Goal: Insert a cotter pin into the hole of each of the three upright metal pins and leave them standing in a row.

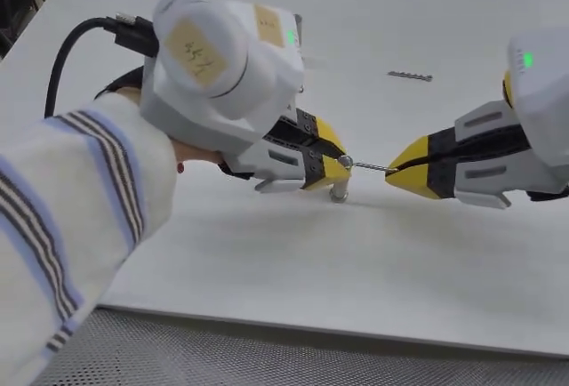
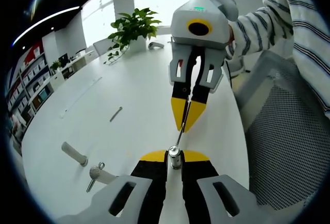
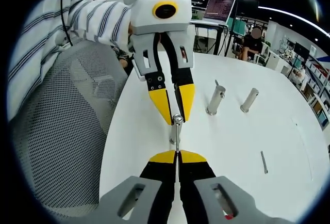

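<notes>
An upright metal pin [image 1: 340, 181] stands on the white table, and my left gripper [image 1: 331, 165] is shut on it just below its head. My right gripper [image 1: 394, 172] comes in from the right, shut on a thin cotter pin [image 1: 370, 166] held level. The cotter pin's tip meets the metal pin's head; I cannot tell whether it is in the hole. In the right gripper view, the cotter pin [image 3: 177, 140] runs straight from my right gripper [image 3: 177, 156] to the metal pin [image 3: 176, 125]. Two more metal pins stand beyond, one [image 3: 215, 99] with a cotter pin through its top, the other [image 3: 250, 100] bare.
A loose cotter pin [image 1: 410, 76] lies on the table [image 1: 267, 253] behind the grippers. The table's near edge borders a grey mesh surface [image 1: 267, 350]. A potted plant [image 2: 131, 25] and a laptop [image 3: 220, 7] stand at the table's far ends.
</notes>
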